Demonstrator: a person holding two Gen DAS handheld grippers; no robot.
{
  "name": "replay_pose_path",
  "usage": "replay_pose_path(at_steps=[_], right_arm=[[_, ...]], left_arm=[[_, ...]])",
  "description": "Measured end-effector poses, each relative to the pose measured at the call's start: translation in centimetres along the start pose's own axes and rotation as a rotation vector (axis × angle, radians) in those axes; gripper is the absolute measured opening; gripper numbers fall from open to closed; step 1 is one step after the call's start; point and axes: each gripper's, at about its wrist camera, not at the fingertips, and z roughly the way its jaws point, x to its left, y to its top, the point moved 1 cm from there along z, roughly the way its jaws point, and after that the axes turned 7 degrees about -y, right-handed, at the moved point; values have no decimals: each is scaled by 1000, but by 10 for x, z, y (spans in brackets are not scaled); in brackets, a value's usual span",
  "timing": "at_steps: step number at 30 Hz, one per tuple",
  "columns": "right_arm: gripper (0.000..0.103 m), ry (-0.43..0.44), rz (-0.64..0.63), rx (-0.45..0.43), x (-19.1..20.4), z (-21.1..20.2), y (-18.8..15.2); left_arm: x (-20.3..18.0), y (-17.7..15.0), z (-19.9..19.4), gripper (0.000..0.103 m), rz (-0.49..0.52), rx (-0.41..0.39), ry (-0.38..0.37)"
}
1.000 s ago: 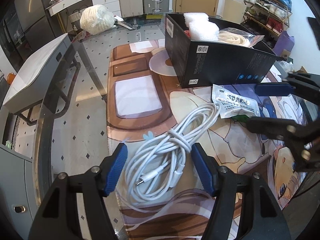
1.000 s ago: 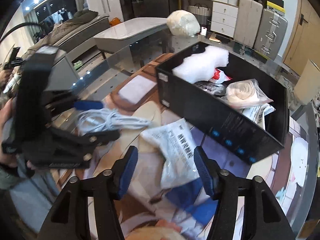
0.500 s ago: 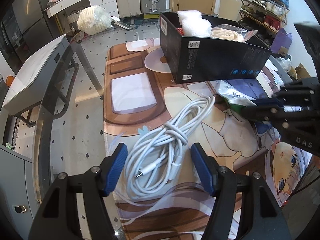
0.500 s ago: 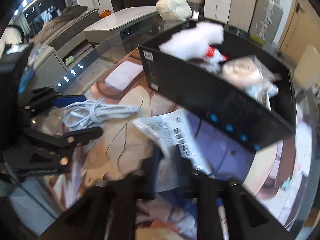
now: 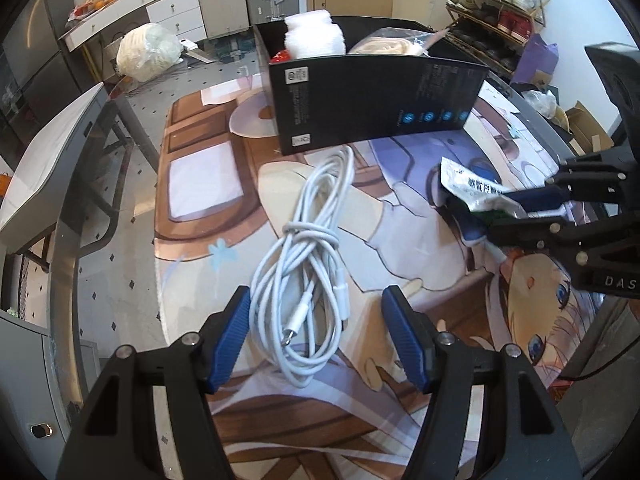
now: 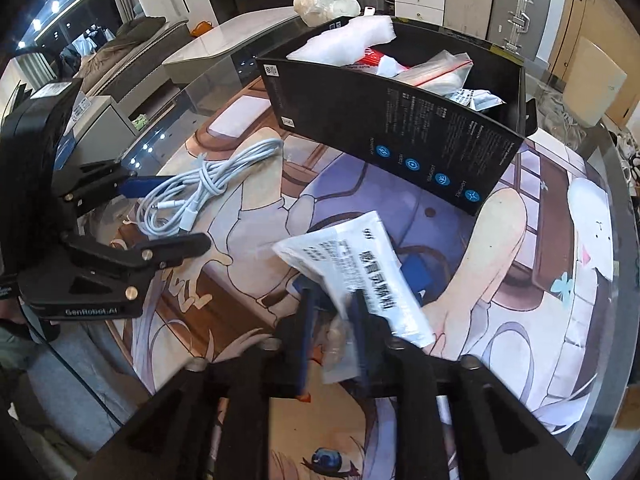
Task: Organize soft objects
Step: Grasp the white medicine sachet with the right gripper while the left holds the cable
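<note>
Lying between the left tool's (image 5: 316, 334) spread fingers: white cable (image 5: 308, 256).

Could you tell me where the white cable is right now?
The cable lies coiled on the printed mat, between the left gripper's open jaws in its view, just before the black box.

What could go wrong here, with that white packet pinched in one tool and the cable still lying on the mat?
The right gripper has the white packet only by one end while its jaws are opening, so it may drop before reaching the black box. The left gripper straddles the loosely coiled white cable; loops could slip out or trail when lifted.
</note>
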Motion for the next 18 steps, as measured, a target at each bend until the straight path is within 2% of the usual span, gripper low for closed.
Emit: replay_pose_path(at_steps=[2,4,14,15,17,18], right_arm=[[42,-3,-9,-5,2,-1,-1],[45,-11,-20,-8,7,-1,1],[45,-13,-39,-8,15,3,4],[42,-15,-46,-7,16,3,3],[20,-26,-57,-6,16,2,3],[15,-25,-58,-5,17,2,3]], left_arm=[[-2,-2,-1,66,3,2,-6],[-3,-2,-2,66,4,4,-12],[-6,-4,-2,66,6,7,-23],[-6,-4,-2,66,6,6,-21],[-6,-4,-1,67,10,6,-16],[-6,-4,-1,67,12,6,-12]])
